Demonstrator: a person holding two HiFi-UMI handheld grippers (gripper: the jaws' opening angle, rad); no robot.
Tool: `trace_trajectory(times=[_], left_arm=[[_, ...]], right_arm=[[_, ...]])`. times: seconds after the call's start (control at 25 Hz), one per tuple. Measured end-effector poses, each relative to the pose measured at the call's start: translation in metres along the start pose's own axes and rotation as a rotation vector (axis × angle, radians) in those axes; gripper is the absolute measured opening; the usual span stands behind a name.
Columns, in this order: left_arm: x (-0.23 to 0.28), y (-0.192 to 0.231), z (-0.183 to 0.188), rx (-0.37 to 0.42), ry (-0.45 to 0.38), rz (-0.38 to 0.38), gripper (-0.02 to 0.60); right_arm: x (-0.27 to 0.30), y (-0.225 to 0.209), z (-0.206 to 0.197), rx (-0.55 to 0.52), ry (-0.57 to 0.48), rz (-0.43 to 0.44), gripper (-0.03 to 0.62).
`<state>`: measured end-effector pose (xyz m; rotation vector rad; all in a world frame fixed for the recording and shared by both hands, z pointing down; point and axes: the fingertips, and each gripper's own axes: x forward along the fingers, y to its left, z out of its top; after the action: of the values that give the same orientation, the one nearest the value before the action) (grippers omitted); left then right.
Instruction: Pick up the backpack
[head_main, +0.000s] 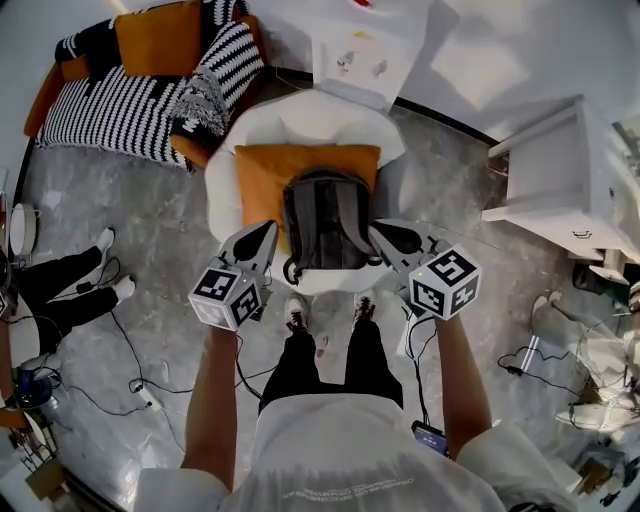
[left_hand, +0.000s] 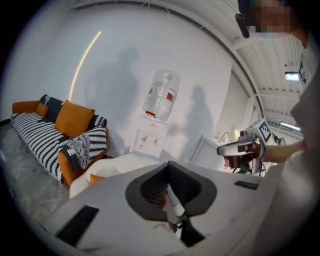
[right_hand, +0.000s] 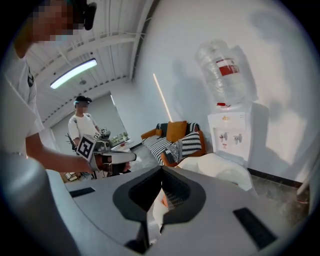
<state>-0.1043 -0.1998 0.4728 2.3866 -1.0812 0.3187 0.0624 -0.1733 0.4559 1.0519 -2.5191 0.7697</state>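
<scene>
Pressing together, the jaws of the left gripper (head_main: 268, 230) are seen clenched, with nothing grasped between them. The jaws of the right gripper (head_main: 376, 232) are likewise clenched and empty. Each gripper is held in one of the person's hands, and the marker cubes are turned up toward the head camera.

The two grippers are pointed forward and slightly downward. Between their tips the backpack (head_main: 322, 225) is flanked, the left gripper just beside its left edge and the right gripper just beside its right edge. Whether either tip touches the fabric cannot be told.

The backpack is dark grey and stands upright with its shoulder straps facing the person. It is leaned against an orange cushion (head_main: 258, 168), and both are carried on the seat of a white armchair (head_main: 222, 170).

Behind the armchair a white water dispenser (head_main: 358, 55) is set against the wall, and its bottle is shown in both gripper views. To the left a black-and-white striped sofa (head_main: 105, 115) is seen on the grey marbled floor (head_main: 180, 250). A white cabinet (head_main: 560, 170) is placed at the right. A second person (right_hand: 82, 127) holding grippers is caught in the right gripper view.
</scene>
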Motion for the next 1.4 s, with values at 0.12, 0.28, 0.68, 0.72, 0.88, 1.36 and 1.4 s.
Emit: trace_trajectory(times=[0.12,0.28,0.68,0.72,0.88,1.36,1.4], left_arm=[[0.006,0.004,-0.012,-0.032,-0.010,-0.016,0.026],[0.015,0.018,-0.026,-0.053,-0.005,0.016,0.026],[0.041,0.055,-0.073,-0.047,0.074,0.117,0.026],[0.044,0.055,-0.079,-0.043,0.088,0.118,0.026],[0.058,0.059,-0.100,-0.040,0.139,0.116,0.034],[0.089,0.082,-0.152,-0.094,0.241,0.127,0.034],[0.091,0.084,-0.156,-0.095,0.249,0.130,0.034]], right_arm=[[0.009,-0.008,-0.012,0.021,0.018,-0.007,0.002],[0.019,-0.021,-0.025,0.030,0.032,-0.032,0.002],[0.038,-0.058,-0.065,0.080,0.039,-0.097,0.002],[0.039,-0.062,-0.070,0.083,0.047,-0.110,0.002],[0.048,-0.075,-0.092,0.095,0.097,-0.146,0.002],[0.078,-0.099,-0.139,0.145,0.181,-0.155,0.029],[0.082,-0.101,-0.142,0.148,0.187,-0.153,0.029]])
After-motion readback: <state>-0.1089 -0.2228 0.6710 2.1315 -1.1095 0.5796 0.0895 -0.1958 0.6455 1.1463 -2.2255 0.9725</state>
